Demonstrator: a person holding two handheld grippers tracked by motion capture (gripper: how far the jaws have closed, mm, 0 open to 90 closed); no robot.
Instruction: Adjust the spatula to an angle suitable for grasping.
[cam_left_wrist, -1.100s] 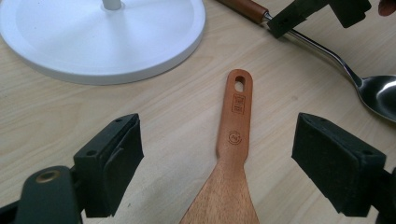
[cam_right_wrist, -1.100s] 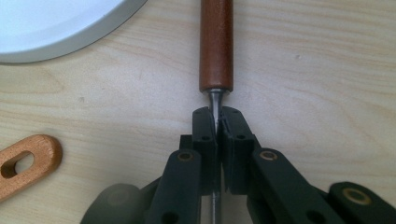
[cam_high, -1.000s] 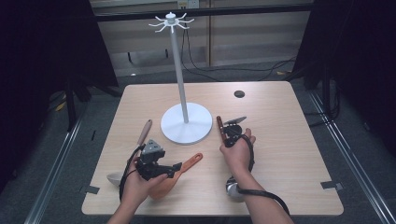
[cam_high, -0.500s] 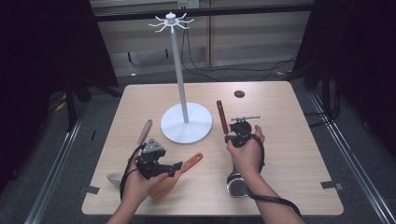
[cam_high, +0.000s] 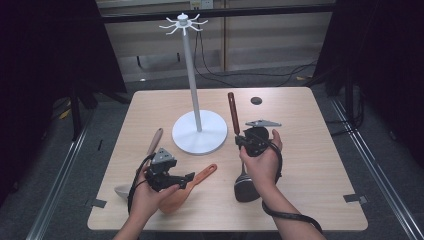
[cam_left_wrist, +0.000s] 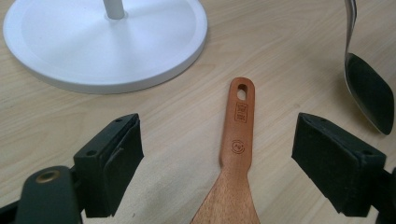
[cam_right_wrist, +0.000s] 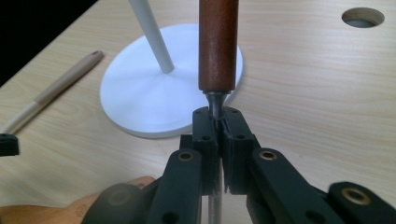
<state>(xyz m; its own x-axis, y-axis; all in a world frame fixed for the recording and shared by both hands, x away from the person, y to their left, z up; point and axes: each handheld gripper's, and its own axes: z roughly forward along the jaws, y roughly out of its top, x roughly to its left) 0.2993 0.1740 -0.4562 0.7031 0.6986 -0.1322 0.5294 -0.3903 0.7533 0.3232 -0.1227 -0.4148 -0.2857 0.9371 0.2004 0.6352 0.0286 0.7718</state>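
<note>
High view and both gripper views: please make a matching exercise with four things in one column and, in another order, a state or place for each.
Things:
1. right gripper
2. left gripper
3. wooden spatula
4. white stand

States:
A. lies flat on the table
B. open, holds nothing
C. upright, with hooks on top
D. shut on the dark-handled turner

Pairs: 1-D, 2-B, 3-A, 4-C
</note>
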